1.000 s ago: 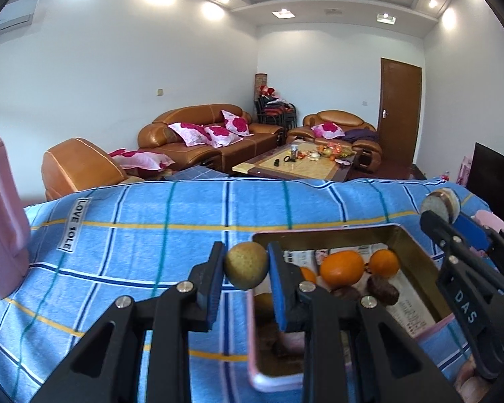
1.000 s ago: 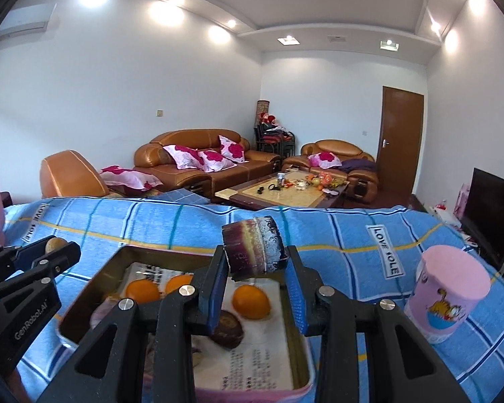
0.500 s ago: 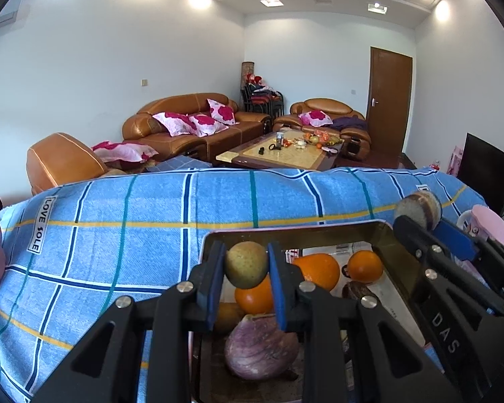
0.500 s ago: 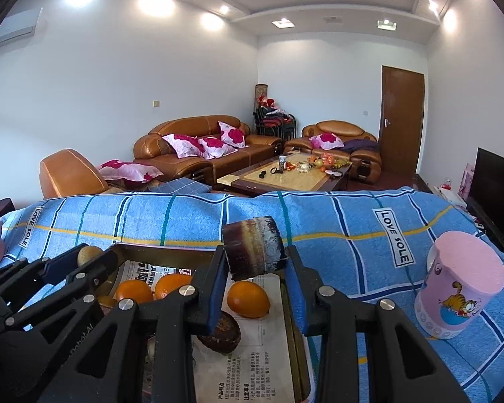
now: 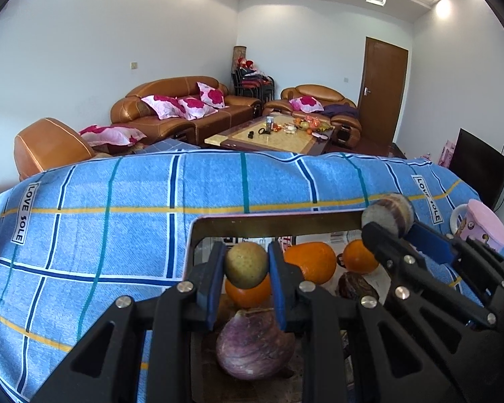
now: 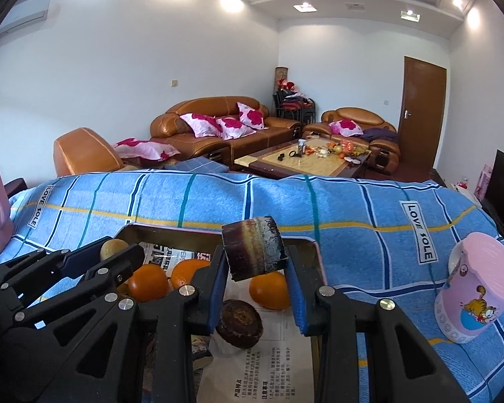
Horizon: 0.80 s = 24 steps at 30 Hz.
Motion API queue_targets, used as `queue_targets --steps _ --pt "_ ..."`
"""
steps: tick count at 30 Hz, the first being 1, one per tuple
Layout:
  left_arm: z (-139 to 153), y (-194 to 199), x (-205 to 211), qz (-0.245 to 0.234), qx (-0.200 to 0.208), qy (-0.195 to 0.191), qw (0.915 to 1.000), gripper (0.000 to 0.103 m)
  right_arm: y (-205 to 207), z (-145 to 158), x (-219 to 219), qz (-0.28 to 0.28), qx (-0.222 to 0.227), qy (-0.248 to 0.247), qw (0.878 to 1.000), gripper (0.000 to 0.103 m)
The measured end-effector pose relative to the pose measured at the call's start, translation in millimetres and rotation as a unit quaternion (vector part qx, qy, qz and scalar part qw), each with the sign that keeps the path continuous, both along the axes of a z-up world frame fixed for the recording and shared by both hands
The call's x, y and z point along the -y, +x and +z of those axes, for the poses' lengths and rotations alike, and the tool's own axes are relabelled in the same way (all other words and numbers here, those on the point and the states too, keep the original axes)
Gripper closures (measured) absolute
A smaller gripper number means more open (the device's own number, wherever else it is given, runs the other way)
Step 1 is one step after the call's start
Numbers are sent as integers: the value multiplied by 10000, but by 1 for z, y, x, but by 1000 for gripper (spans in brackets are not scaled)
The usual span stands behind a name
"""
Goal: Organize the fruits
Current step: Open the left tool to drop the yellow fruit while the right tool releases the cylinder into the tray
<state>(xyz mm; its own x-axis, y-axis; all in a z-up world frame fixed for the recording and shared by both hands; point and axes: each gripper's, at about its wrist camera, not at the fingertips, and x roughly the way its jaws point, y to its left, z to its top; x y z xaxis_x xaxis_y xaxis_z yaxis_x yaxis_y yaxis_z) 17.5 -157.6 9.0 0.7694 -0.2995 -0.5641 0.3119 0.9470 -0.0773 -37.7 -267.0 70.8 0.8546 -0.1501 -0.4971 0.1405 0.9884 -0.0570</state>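
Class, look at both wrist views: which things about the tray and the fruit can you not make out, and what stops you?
- Left wrist view: the tray's near end, cut off by the frame edge and hidden by the left gripper.
- Right wrist view: fruit in the tray's left part, hidden behind the left gripper's fingers.
- Both views: the newspaper lining's print, too small to read.

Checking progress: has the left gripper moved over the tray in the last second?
Yes. The left gripper, shut on a greenish fruit, was left of the tray rim; now it hangs over the tray's oranges.
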Motion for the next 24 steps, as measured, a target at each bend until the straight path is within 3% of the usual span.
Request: queue_targets --steps 16,24 --pt "-2 8 -6 18 -128 -102 9999 76 12 -11 4 351 -372 483 9975 66" --pt "-4 6 -8 6 -109 -141 9998 76 7 -10 9 447 -200 699 9963 64"
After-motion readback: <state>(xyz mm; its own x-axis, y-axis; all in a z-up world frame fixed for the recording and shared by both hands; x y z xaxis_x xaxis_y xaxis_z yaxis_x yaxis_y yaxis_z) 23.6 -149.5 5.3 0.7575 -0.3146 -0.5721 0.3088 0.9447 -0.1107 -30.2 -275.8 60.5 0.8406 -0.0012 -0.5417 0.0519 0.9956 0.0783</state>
